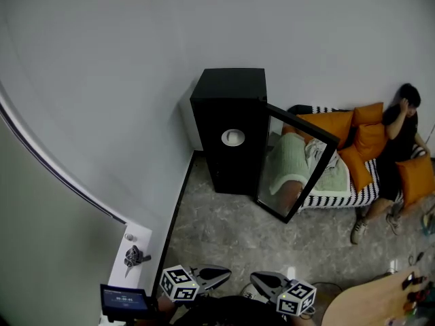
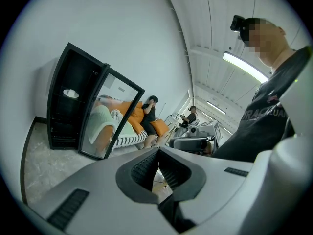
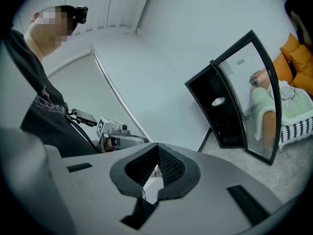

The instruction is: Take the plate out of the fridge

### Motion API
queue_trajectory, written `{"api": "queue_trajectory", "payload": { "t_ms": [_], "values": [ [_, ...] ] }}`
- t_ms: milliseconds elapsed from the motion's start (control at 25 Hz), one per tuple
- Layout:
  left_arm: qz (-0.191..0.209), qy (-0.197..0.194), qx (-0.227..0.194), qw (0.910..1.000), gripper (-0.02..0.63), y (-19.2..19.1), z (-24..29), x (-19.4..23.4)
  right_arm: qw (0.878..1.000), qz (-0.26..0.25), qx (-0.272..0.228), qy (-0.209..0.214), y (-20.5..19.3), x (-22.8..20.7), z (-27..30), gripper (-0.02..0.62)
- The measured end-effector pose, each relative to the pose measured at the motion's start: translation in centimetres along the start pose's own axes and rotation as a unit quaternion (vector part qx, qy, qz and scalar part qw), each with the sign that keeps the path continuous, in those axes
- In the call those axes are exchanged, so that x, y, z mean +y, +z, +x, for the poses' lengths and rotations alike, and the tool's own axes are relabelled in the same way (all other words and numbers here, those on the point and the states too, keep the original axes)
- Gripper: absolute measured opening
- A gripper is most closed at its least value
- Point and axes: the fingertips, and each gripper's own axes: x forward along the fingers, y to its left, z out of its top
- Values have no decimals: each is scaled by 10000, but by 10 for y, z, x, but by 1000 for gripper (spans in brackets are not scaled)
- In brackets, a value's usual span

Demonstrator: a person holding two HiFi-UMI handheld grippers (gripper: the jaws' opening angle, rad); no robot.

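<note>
A black fridge (image 1: 228, 131) stands against the wall with its glass door (image 1: 297, 161) swung open to the right. A white plate (image 1: 232, 137) lies on a shelf inside, also seen as the plate (image 2: 71, 93) and the plate (image 3: 218, 101) in the two gripper views. Both grippers are low at the near edge, far from the fridge and pointing towards each other. My left gripper (image 1: 219, 274) is shut with nothing in it, its jaws (image 2: 157, 156) meeting at the tips. My right gripper (image 1: 262, 278) is shut and empty too, as the right gripper view (image 3: 157, 153) shows.
A person (image 1: 397, 151) sits on a striped sofa (image 1: 340, 192) with orange cushions right of the fridge door. A wooden table top (image 1: 374, 303) shows at the lower right. A white ledge (image 1: 134, 243) with a small dark object and a screen (image 1: 124, 299) are at the lower left.
</note>
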Motion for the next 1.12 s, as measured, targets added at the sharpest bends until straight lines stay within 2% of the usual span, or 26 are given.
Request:
{"api": "queue_trajectory", "payload": {
  "t_ms": [360, 680, 760, 920, 1120],
  "values": [
    [38, 172, -17, 9998, 5, 17, 23, 10, 9999, 75, -97, 63, 13, -26, -16, 5],
    [85, 169, 83, 9998, 5, 30, 30, 4, 9997, 157, -195, 6, 22, -26, -31, 5],
    [86, 94, 105, 9999, 5, 40, 31, 26, 9994, 214, -236, -119, 31, -40, -19, 5],
    [99, -174, 162, 9997, 5, 75, 34, 99, 9983, 266, -290, -428, 63, -83, 34, 5],
    [125, -369, 247, 9989, 5, 118, 29, 156, 9971, 268, -273, -659, 101, -106, 81, 5]
  ]
}}
